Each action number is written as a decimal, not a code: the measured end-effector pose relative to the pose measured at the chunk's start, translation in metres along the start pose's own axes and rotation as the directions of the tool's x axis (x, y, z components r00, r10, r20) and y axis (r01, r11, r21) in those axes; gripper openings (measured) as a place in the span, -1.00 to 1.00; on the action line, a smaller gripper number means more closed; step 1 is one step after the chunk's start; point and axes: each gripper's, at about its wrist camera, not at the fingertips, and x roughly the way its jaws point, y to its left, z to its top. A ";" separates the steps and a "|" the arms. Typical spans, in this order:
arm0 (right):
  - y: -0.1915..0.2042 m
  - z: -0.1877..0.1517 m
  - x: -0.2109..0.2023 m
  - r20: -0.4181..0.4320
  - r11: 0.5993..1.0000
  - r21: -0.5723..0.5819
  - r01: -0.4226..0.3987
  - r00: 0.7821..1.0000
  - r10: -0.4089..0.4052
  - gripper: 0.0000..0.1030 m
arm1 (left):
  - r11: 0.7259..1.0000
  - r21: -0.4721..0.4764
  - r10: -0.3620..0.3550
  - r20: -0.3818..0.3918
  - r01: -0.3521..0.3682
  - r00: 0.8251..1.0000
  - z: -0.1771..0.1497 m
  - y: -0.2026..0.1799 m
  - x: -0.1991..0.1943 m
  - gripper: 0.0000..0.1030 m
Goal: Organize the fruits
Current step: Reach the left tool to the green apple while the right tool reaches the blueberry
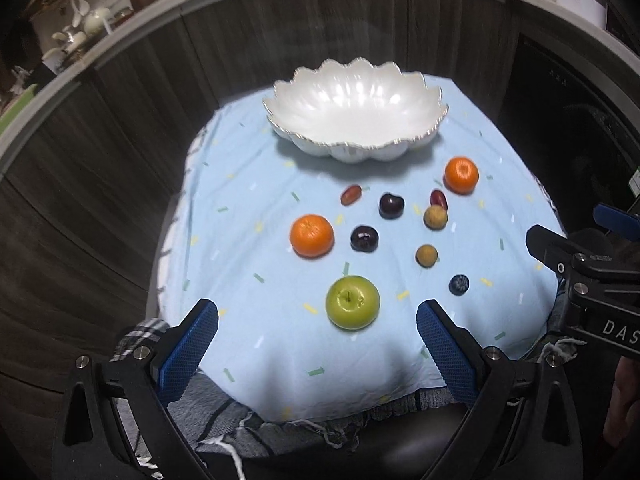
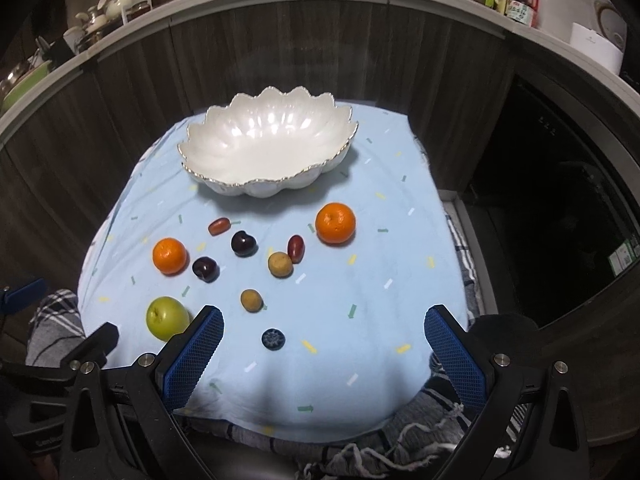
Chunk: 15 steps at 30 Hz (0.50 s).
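Observation:
A white scalloped bowl (image 1: 352, 116) (image 2: 264, 148) stands empty at the far side of a light blue cloth (image 1: 248, 320) (image 2: 360, 320). Fruit lies loose in front of it: a green apple (image 1: 353, 297) (image 2: 167, 317), two oranges (image 1: 312, 236) (image 1: 461, 175) (image 2: 170, 256) (image 2: 335, 223), two dark cherries (image 1: 364, 238) (image 1: 391, 205), two red grapes (image 1: 351, 195) (image 1: 438, 199), two tan longans (image 1: 435, 217) (image 1: 426, 255) and a blueberry (image 1: 458, 284) (image 2: 273, 338). My left gripper (image 1: 318, 344) is open just short of the apple. My right gripper (image 2: 324, 350) is open, the blueberry lying ahead between its fingers.
The cloth covers a small round table over a plaid blanket (image 2: 52, 320) with fringe. A dark wood panel wall (image 1: 120, 160) curves behind it under a cluttered counter (image 2: 100, 12). A dark opening (image 2: 560, 200) lies to the right. The right gripper's body (image 1: 592, 280) shows at the left view's edge.

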 end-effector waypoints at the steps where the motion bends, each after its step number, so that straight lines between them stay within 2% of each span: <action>1: 0.000 0.000 0.004 -0.009 1.000 -0.002 -0.001 1.000 0.001 0.97 | 1.000 0.003 -0.004 -0.008 0.004 1.000 0.000 -0.001 0.004 0.94; 7: 0.004 -0.003 0.032 -0.063 1.000 -0.022 -0.014 0.998 0.013 0.88 | 0.999 0.017 -0.032 -0.063 0.033 0.998 0.001 -0.003 0.035 0.89; 15: 0.013 -0.004 0.066 -0.147 0.998 -0.034 -0.055 0.988 0.050 0.64 | 0.996 0.054 -0.061 -0.133 0.069 0.989 -0.004 -0.011 0.071 0.81</action>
